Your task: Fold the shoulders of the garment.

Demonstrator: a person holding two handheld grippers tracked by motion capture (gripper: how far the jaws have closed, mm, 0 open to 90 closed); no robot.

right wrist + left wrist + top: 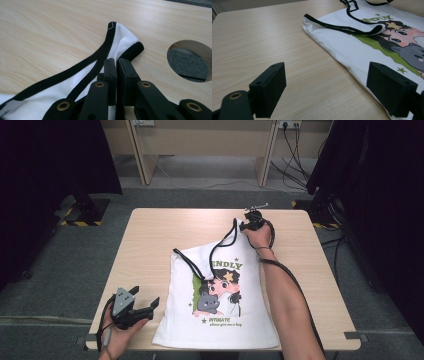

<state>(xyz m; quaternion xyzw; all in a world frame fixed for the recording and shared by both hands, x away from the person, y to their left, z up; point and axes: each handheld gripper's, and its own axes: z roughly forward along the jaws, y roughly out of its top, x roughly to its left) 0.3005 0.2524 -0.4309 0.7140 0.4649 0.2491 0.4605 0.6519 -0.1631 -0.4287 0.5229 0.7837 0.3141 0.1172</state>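
- the right gripper (248, 223), upper right of centre in the high view, was clamped on a black-trimmed strap (117, 37) of the white printed top (220, 320).
- the left gripper (145, 307), lower left, stood wide apart above bare table (150, 235), just beside the top's left edge.
- a round hole (190, 61) in the table lay near the pinched strap.

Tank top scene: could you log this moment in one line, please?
right hand-held gripper: shut on tank top strap | left hand-held gripper: open, beside hem
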